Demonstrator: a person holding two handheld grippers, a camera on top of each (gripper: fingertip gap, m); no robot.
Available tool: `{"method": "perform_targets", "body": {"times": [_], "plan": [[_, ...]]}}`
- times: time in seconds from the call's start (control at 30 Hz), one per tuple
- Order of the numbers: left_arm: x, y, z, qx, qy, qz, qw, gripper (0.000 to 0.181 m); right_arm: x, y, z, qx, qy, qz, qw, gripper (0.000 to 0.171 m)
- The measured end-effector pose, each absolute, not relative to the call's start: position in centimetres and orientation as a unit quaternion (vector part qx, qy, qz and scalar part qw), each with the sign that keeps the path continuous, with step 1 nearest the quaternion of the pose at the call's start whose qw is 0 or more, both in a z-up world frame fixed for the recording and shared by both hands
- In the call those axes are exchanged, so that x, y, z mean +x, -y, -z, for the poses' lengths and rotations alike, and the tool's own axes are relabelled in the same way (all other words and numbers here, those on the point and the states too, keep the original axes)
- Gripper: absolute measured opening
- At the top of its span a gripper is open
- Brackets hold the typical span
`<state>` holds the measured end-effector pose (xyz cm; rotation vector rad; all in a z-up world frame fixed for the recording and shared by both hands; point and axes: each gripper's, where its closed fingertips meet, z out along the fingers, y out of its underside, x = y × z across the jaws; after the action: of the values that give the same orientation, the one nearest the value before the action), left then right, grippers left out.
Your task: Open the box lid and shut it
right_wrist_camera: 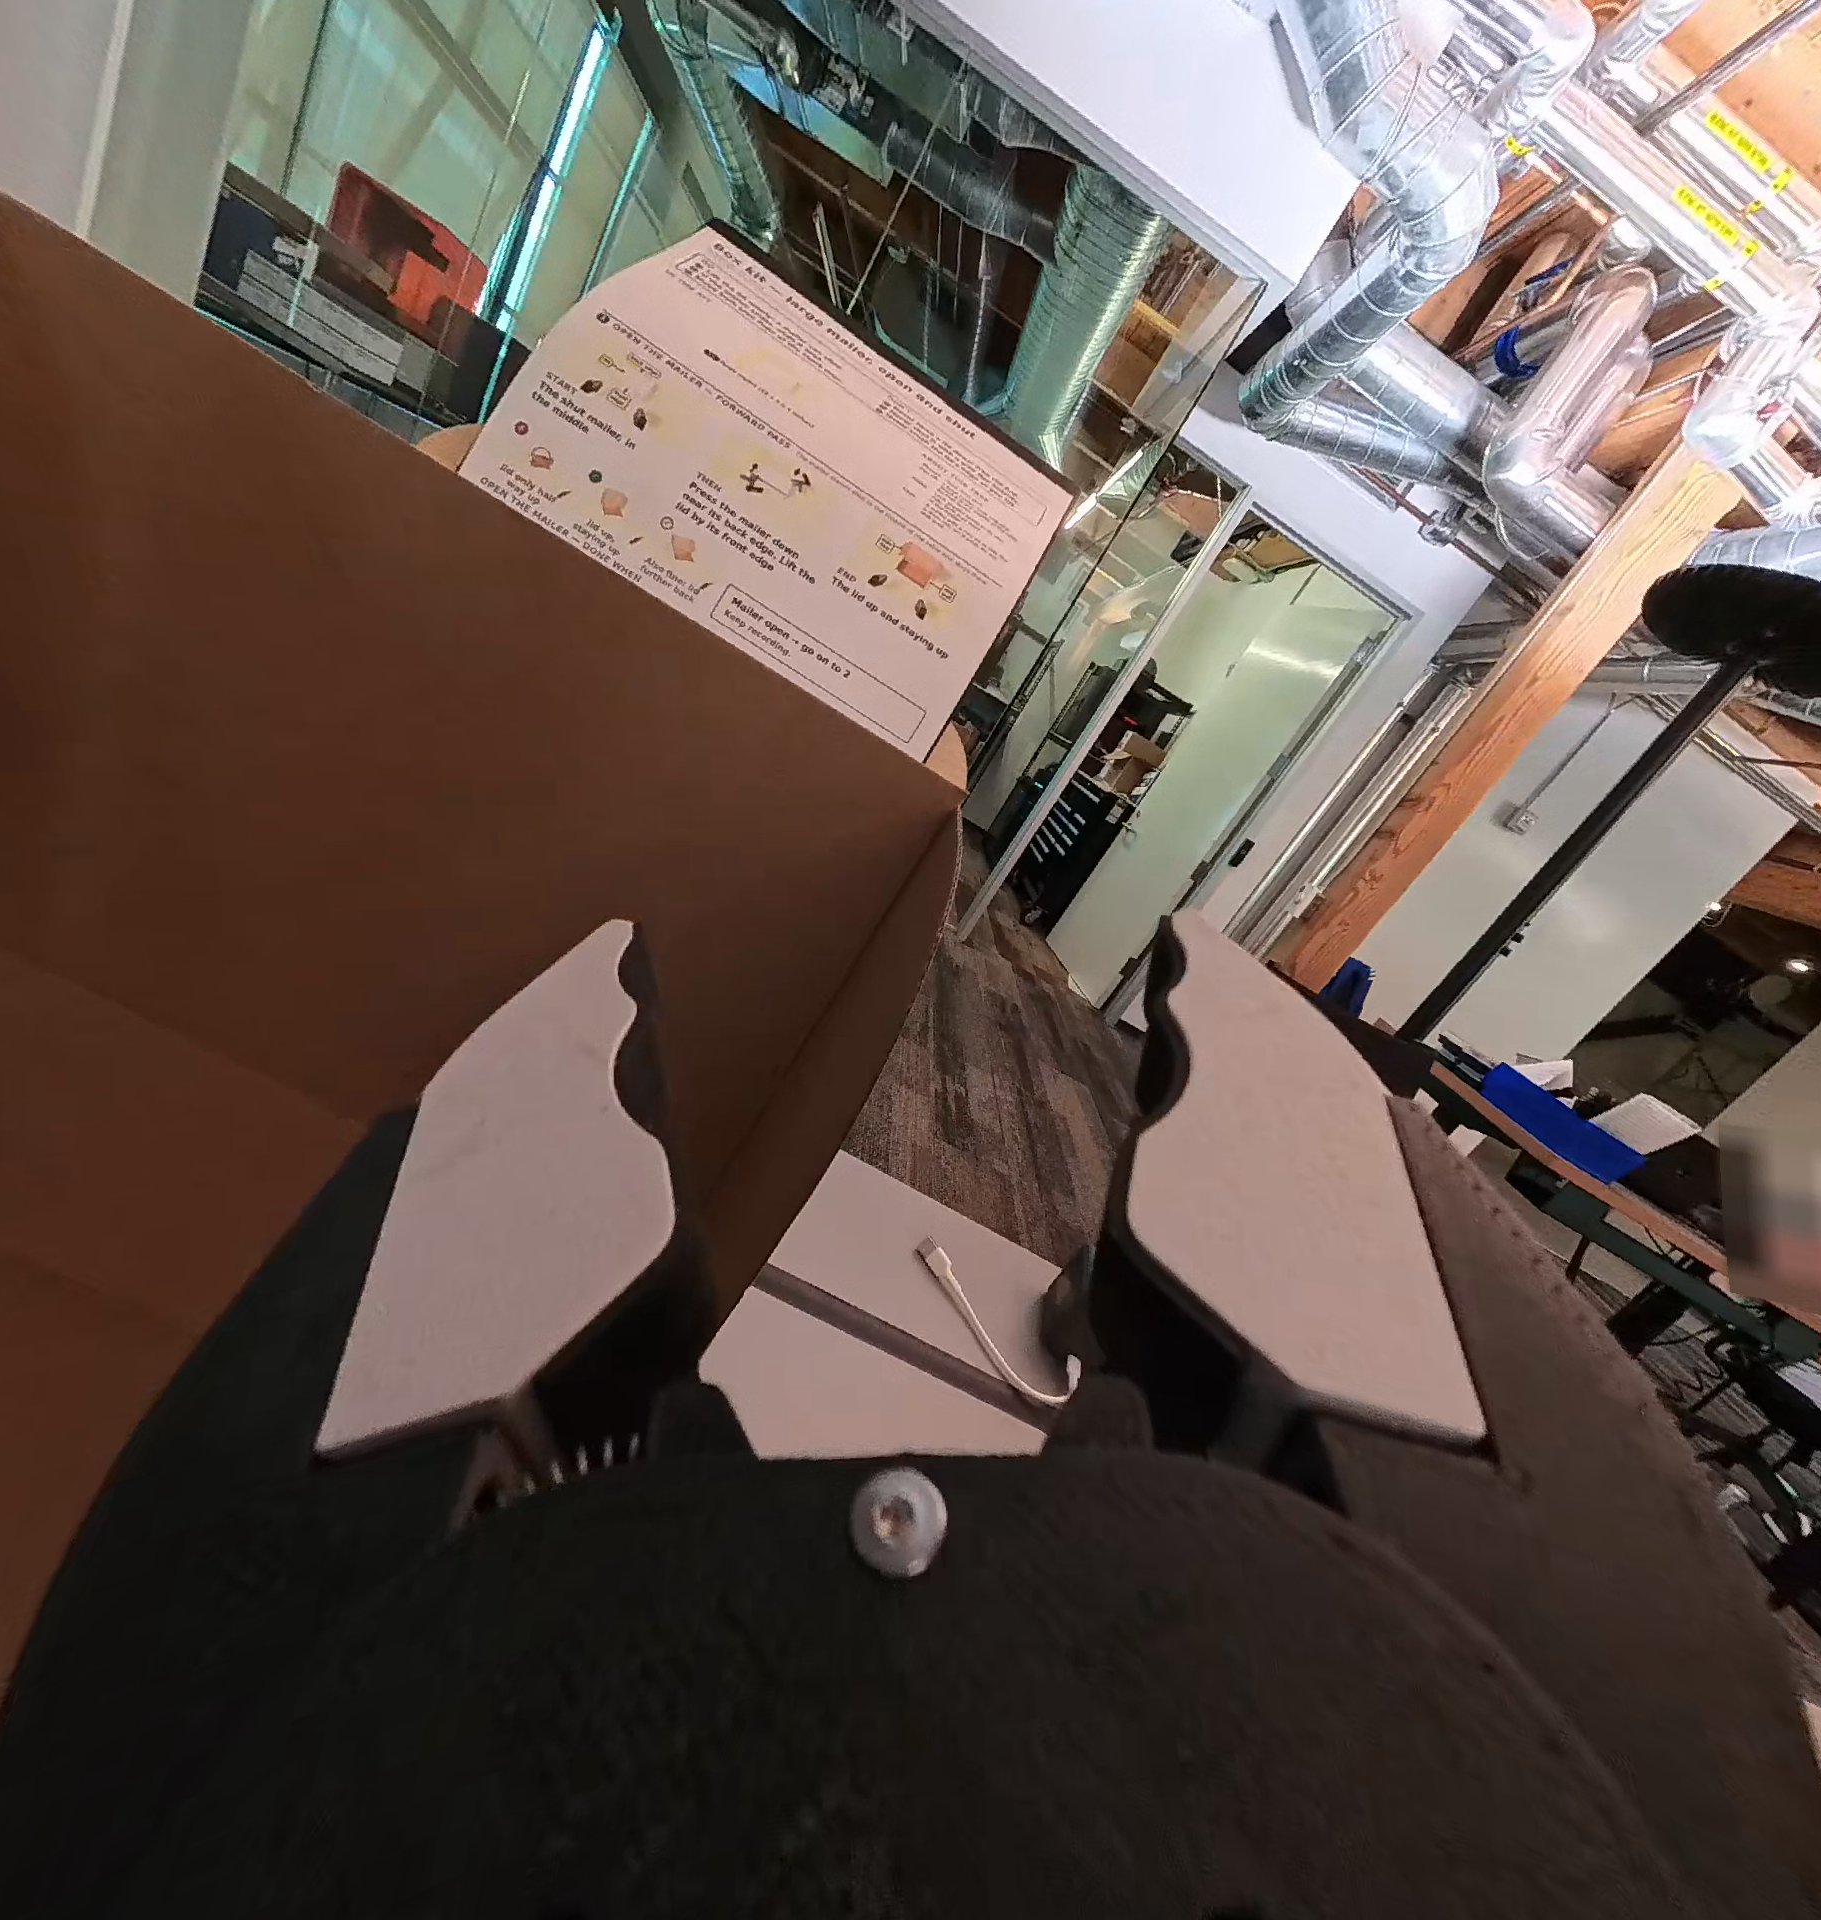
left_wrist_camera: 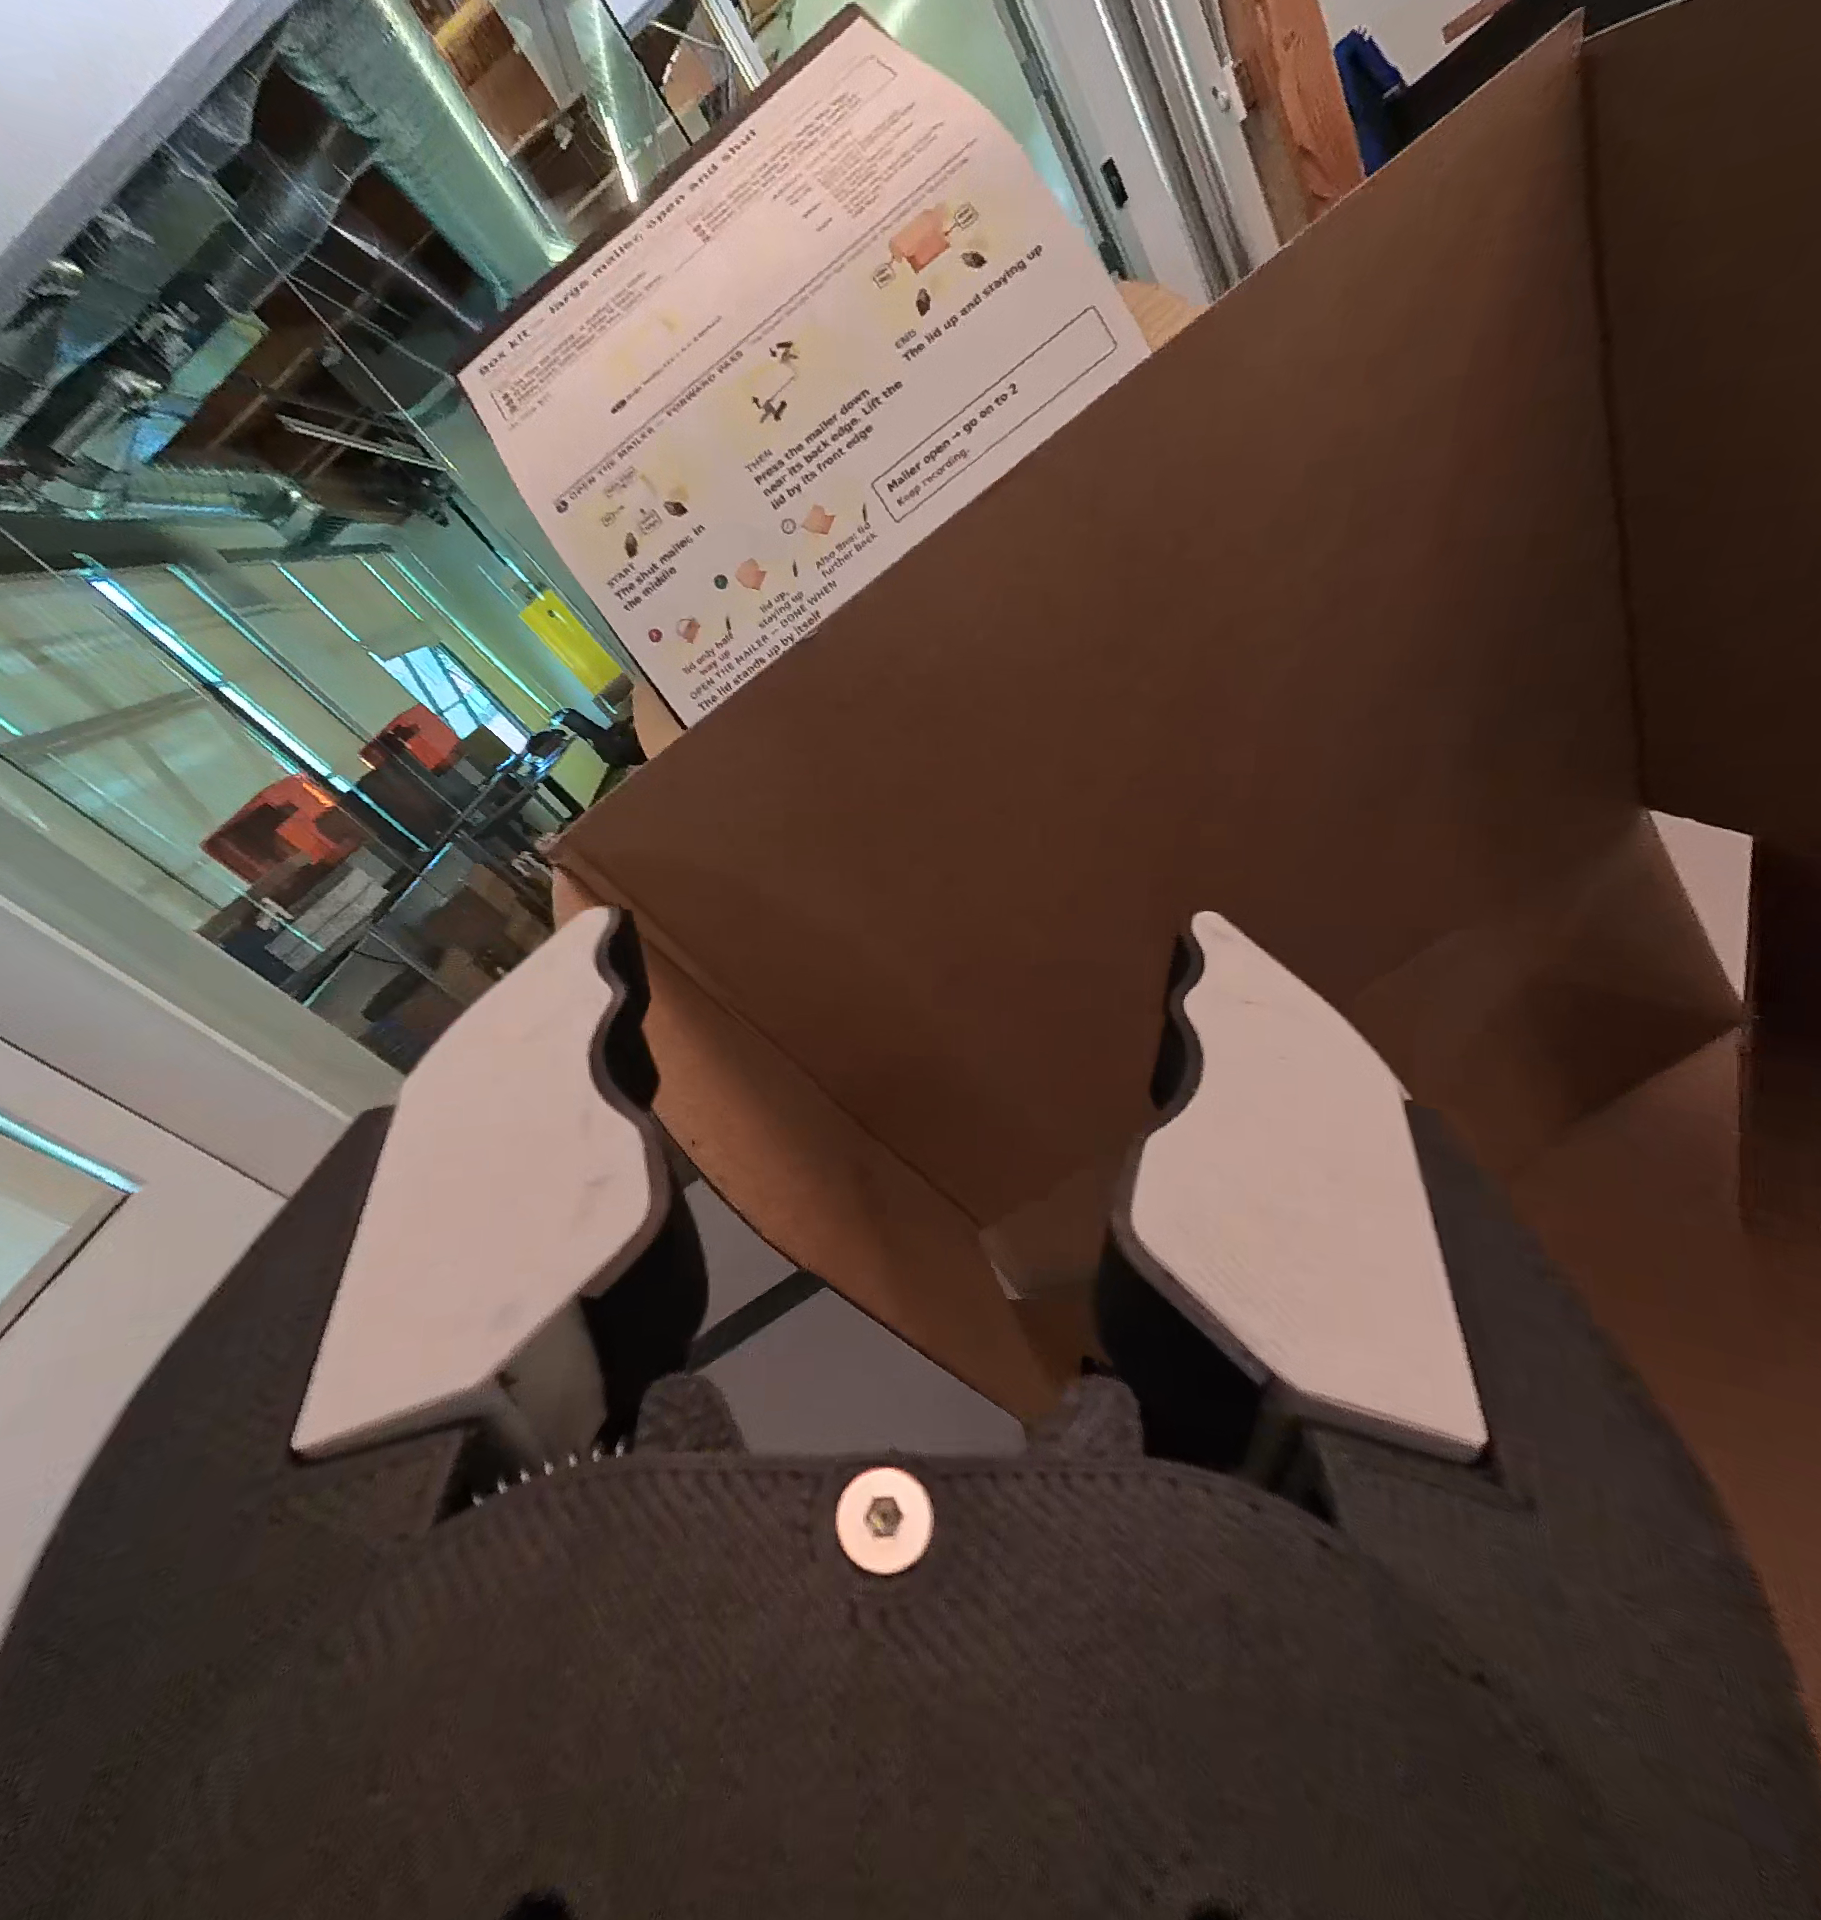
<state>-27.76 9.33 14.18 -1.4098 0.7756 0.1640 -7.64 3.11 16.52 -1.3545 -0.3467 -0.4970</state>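
The brown cardboard box (left_wrist_camera: 1145,748) stands on the white surface (right_wrist_camera: 885,1299) with its lid (left_wrist_camera: 1041,675) raised upright, the inside facing both cameras. The left tongs (left_wrist_camera: 901,1023) are spread wide open and straddle the lid's left corner, where a folded side flap (left_wrist_camera: 844,1143) runs down between the fingers; neither finger clearly presses the cardboard. The right tongs (right_wrist_camera: 901,1034) are also wide open and hold nothing, sitting just beside the box's right edge. A white cable (right_wrist_camera: 989,1325) lies on the surface between those fingers. A printed sheet (left_wrist_camera: 781,384) stands behind the lid.
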Motion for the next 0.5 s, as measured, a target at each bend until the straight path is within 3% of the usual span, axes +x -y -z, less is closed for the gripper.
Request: {"method": "perform_targets", "body": {"times": [0.5], "plan": [[-30.0,-9.4,-15.1,-0.646,-0.33,-0.051,0.687,0.093,-6.1,-3.3,-16.1,-0.638,0.141,0.196,0.731,0.089]]}}
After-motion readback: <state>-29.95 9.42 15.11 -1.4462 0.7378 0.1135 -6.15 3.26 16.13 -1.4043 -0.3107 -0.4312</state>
